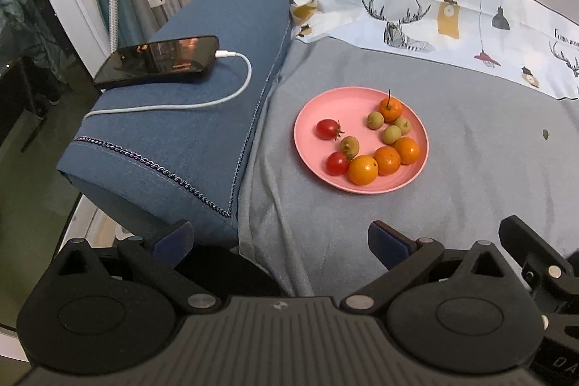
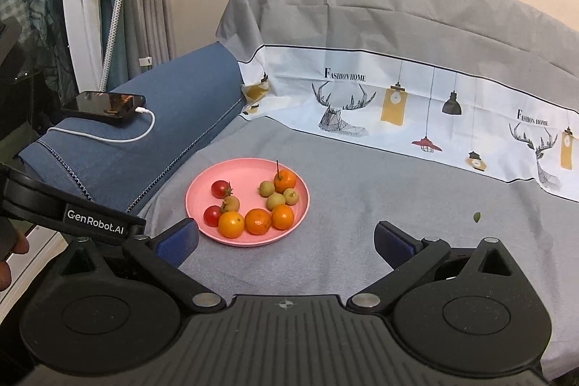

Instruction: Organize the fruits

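Observation:
A pink plate (image 1: 325, 107) (image 2: 246, 169) rests on the grey sheet and holds several small fruits. Two red cherry tomatoes (image 1: 327, 129) (image 2: 220, 189) lie on its left side. Several oranges (image 1: 363, 170) (image 2: 231, 224) line its near rim, and one with a stem (image 1: 390, 109) (image 2: 284, 180) lies at the back. Several green-brown fruits (image 1: 392, 134) (image 2: 275, 201) sit between them. My left gripper (image 1: 280, 241) is open with nothing between its fingers, short of the plate. My right gripper (image 2: 286, 241) is open too and holds nothing, just near of the plate.
A blue cushion (image 1: 188, 140) (image 2: 173, 118) lies left of the plate, with a black phone (image 1: 159, 60) (image 2: 105, 105) on a white cable (image 1: 202, 104) on it. A printed cloth (image 1: 434, 13) (image 2: 398, 96) runs along the back. A small green bit (image 1: 545, 133) (image 2: 477, 216) lies at the right.

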